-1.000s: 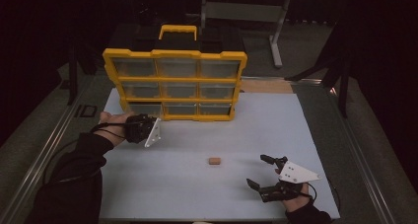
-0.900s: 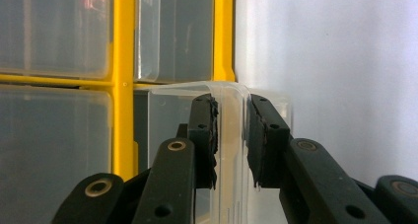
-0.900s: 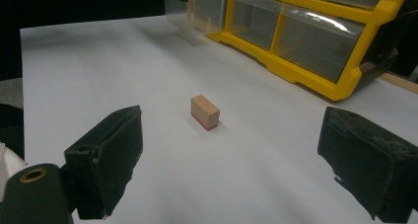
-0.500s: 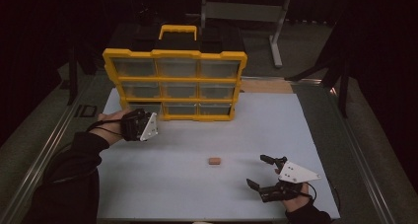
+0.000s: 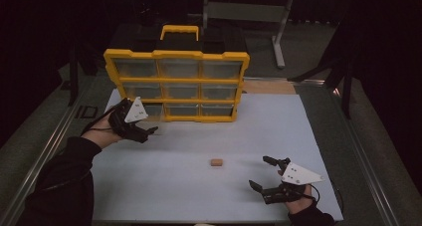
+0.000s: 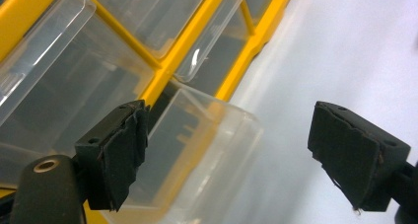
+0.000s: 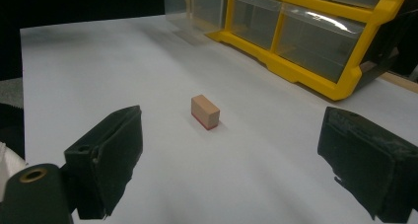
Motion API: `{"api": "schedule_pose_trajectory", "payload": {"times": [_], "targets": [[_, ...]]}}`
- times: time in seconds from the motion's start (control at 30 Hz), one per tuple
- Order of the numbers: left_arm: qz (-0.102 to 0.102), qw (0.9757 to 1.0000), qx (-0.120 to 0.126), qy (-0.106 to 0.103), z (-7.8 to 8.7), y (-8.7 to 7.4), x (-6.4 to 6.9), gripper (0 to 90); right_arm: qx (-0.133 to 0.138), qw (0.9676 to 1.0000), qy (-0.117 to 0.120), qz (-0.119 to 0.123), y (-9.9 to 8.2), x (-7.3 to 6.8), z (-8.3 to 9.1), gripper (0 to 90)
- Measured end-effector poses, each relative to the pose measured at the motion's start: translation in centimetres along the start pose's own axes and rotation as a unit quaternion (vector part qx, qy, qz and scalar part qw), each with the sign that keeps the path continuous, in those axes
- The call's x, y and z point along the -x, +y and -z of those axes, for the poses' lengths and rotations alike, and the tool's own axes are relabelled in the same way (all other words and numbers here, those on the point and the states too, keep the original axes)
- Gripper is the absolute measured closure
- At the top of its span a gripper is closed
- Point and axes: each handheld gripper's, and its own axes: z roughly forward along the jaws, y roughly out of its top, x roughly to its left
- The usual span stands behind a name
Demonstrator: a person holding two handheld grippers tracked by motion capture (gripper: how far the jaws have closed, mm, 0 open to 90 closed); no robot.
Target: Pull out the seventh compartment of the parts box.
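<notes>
Protruding drawer (image 6: 197,155) between spread jaws

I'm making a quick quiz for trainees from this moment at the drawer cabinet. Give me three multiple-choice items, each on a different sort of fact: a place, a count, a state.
1. Where does the small wooden block lie?
A. Inside a drawer
B. On the white table top, apart from both grippers
C. Between the left gripper's jaws

2. How many clear drawers does the yellow cabinet show across each row?
A. Two
B. Three
C. Five

3. How does the bottom-left drawer stand?
A. Pulled partly out of the frame
B. Pushed fully in
C. Lying loose on the table

Answers:
1 B: in the high view it sits on bare table ahead of the open right gripper.
2 B: yellow dividers mark three per row.
3 A: in the left gripper view it juts out past the frame, before the open left gripper.
</notes>
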Motion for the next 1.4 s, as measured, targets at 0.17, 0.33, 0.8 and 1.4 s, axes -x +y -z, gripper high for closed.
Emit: {"api": "schedule_pose_trajectory", "payload": {"times": [0.17,0.33,0.8,1.4], "targets": [[0.047,0.9984,0.018,-0.027,1.0,-0.3,-0.4,2.1,0.001,1.0000,0.000,0.000,0.0,0.0,0.0,10.0],[0.067,0.9969,0.035,-0.021,1.6,-1.2,0.1,0.0,0.002,1.0000,0.000,-0.002,0.0,0.0,0.1,10.0],[0.089,0.9942,0.054,-0.027,2.2,-3.6,2.5,0.0,0.002,1.0000,-0.001,0.001,0.1,-0.1,0.0,10.0],[0.093,0.9932,0.047,-0.053,1.0,-6.6,6.1,0.0,0.002,1.0000,0.000,0.003,0.1,-0.1,0.1,10.0]]}}
